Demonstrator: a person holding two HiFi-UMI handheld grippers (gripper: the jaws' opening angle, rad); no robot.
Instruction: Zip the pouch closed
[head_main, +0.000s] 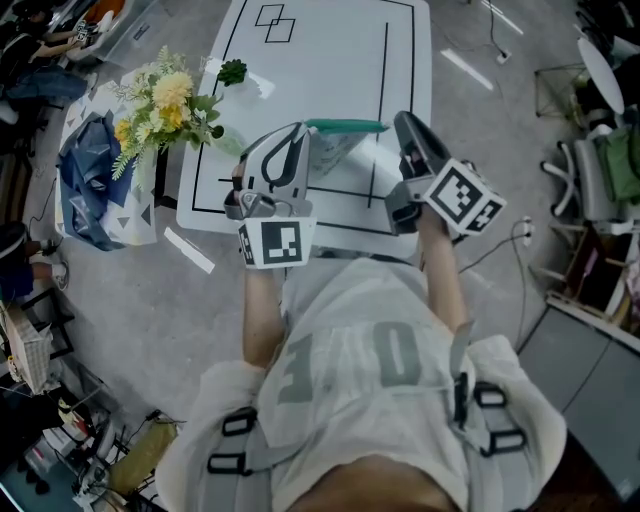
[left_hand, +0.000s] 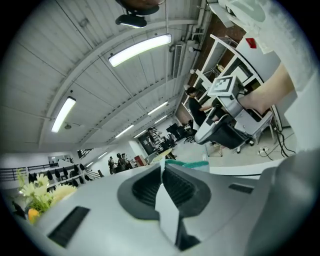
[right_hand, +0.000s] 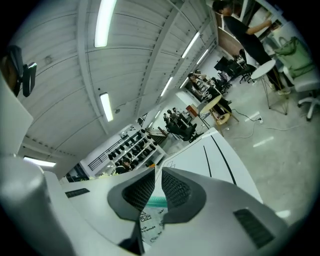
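Both tongs are pressed together on the pouch (head_main: 335, 152): the left tongs (head_main: 298, 140) pinch a thin white edge of it, seen in the left gripper view (left_hand: 167, 220), and the right tongs (head_main: 405, 128) nip the opposite end just under the green zip strip (head_main: 345, 127). The pouch hangs between them in the air above the white desk (head_main: 330, 60), not resting on it. The main risk, as I judge it, is slip: the film looks smooth and thin, and if either grip eases while the other pulls along the zip, the pouch could slide out and drop, or swing from one corner. Pulling the two ends unevenly could also buckle the strip so the tracks fail to meet. No view shows me a slider, so the right tongs may need to let go and find it, leaving one hold. The pouch is flat and limp, pale and partly see-through, with small printed doodles (right_hand: 150, 225); the strip is a straight, stiffer green band. The pads are dark, ribbed and rubbery, set in smooth grey shells. The desk is matt with black lines.
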